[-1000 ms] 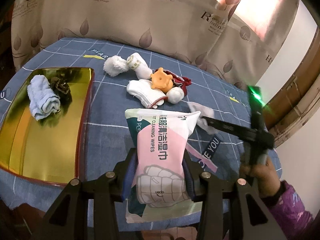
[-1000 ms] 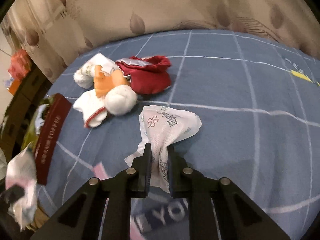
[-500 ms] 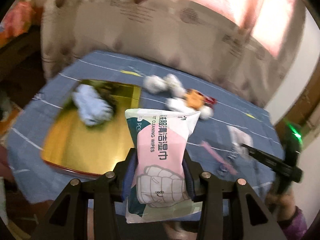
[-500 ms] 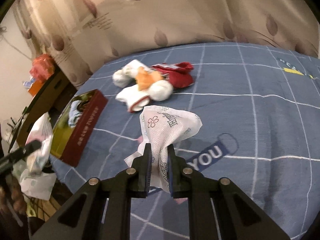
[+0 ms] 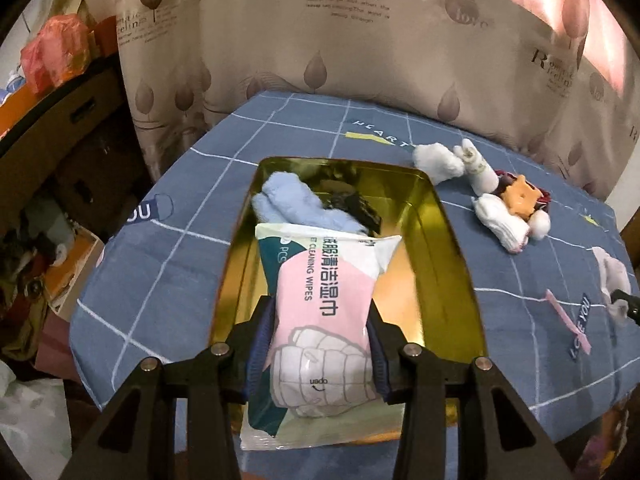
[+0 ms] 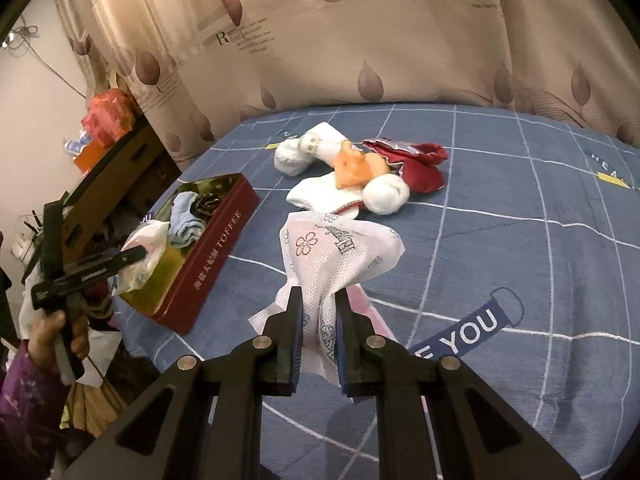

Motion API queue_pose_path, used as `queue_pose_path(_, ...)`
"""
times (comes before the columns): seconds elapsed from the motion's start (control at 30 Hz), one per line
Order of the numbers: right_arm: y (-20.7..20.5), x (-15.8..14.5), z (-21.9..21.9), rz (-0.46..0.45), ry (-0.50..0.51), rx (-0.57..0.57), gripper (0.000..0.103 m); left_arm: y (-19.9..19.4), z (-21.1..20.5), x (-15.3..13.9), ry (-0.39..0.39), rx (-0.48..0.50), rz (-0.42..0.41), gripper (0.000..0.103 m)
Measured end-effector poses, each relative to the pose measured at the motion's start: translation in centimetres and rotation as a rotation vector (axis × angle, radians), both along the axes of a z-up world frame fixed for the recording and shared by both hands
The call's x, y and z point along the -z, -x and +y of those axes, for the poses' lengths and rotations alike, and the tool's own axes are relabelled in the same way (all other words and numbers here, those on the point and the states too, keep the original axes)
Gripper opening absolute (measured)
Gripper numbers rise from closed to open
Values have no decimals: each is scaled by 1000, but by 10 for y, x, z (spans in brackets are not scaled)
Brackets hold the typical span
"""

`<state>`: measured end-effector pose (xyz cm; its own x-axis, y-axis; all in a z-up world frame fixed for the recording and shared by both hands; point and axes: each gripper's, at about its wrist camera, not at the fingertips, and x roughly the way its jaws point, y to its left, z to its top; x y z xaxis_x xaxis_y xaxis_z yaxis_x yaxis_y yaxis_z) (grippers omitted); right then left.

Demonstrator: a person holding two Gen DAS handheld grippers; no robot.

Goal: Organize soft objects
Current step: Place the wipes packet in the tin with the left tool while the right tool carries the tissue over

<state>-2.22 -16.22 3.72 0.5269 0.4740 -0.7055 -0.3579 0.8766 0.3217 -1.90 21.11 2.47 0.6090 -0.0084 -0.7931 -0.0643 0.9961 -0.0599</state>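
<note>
Hanging over the tin (image 5: 452,248), a wipes pack (image 5: 324,312) is clamped between the pads of the left gripper (image 5: 320,344), the jaws closed on its sides at partial width. The pack is held above the tin's gold floor, its top edge reaching toward the blue cloth (image 5: 296,204) that lies at the tin's far end beside a dark crumpled item (image 5: 352,200). The tin is set on a blue checked cover (image 5: 168,280). To the right of the tin, on the cover, a heap of white socks (image 5: 500,220) is seen with an orange toy (image 5: 520,196) on top and a red pouch (image 6: 416,164) touching it. Further right, a thin white packet (image 6: 336,248) with flower print is pinched by the right gripper (image 6: 318,336), whose jaws are closed tight on it; the packet is lifted clear of the cover. From the right wrist view, the left gripper's handle is seen gripped by a hand (image 6: 60,336) in a purple sleeve at the tin's near corner, and the tin's red side is marked TOFFEE. A leaf-print curtain (image 6: 360,40) is hung behind the cover.
</note>
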Motion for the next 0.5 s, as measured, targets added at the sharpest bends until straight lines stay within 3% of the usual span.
queue_pose_path(0.1,0,-1,3,5,2,-5,13,-8,1,8,-23,8,20,44)
queue_pose_path(0.27,1,0,9,9,4,-17,13,-12,8,26,15,-5,64,44)
queue_pose_path(0.5,2,0,18,17,3,-41,14,-13,10,31,-36,-26,25,49)
